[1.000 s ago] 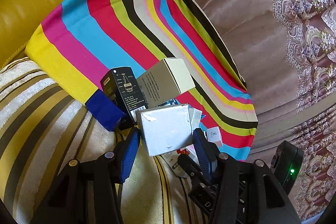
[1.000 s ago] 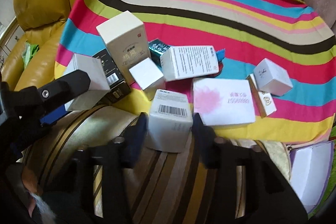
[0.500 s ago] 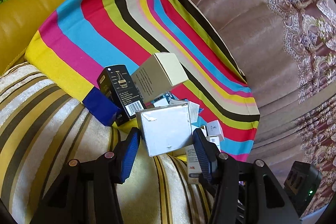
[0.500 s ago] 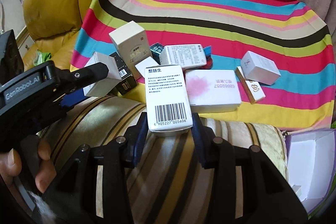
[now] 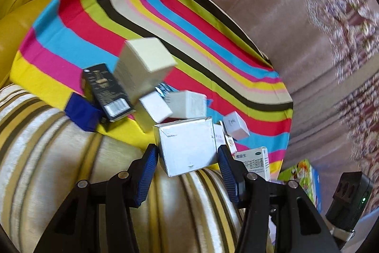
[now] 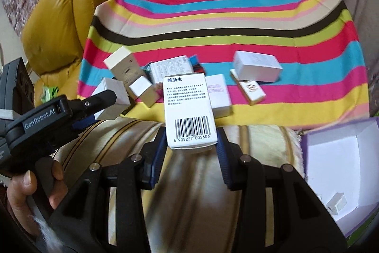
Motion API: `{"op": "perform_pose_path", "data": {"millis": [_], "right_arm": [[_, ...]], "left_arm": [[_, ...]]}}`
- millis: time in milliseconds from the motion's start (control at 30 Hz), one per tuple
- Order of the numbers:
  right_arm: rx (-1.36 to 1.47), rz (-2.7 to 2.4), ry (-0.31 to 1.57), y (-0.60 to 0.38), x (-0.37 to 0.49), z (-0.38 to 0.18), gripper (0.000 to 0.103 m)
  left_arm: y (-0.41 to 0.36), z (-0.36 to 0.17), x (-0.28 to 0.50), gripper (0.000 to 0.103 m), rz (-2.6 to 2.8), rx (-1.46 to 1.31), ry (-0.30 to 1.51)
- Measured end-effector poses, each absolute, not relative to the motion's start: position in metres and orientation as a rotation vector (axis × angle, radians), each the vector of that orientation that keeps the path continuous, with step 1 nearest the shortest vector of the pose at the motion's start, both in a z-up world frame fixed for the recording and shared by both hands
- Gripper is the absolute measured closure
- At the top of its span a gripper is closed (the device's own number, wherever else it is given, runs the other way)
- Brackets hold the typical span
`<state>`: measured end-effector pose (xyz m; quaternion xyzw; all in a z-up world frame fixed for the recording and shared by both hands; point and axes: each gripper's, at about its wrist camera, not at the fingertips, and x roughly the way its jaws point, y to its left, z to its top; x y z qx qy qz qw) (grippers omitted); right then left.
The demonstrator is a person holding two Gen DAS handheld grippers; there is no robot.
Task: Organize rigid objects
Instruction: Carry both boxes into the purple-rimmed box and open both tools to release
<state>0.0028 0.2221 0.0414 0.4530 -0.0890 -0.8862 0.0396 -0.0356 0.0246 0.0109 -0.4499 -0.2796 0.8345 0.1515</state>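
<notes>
A barcoded medicine box (image 6: pixel 189 110) is held at frame centre by the right hand-held gripper (image 6: pixel 191 148); a silver-white box (image 5: pixel 187 146) is clamped in the left hand-held gripper (image 5: pixel 188 160). Both should be carried level toward the open purple box (image 6: pixel 341 172) at lower right, then released gently.

Bright rainbow-striped cloth (image 6: pixel 225 23) spread over a beige striped plush cushion (image 5: pixel 59 158), next to a mustard-yellow leather armchair (image 6: pixel 61 23).
</notes>
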Motion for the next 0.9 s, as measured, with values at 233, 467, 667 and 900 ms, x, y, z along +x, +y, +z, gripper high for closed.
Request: {"op": "perform_pose_path", "data": {"millis": [233,467,667,900], "right_arm": [[1.375,-2.765,-0.408,0.266,0.021,0.045,0.058],[1.372,-2.854,-0.506,0.312,0.042,0.044,0.058],[1.395,-2.909,-0.605,0.351,0.059,0.037,0.058],[1.427,-2.979,-0.678,0.387,0.076,0.029,0.058]], "left_arm": [[0.066,0.017,-0.036,0.05,2.363,-1.303,-0.648],[0.103,0.021,-0.037,0.05,2.327,-1.31,-0.545],[0.141,0.024,-0.035,0.05,2.284,-1.311,-0.444],[0.191,0.025,-0.029,0.05,2.214,-1.314,-0.313]]}}
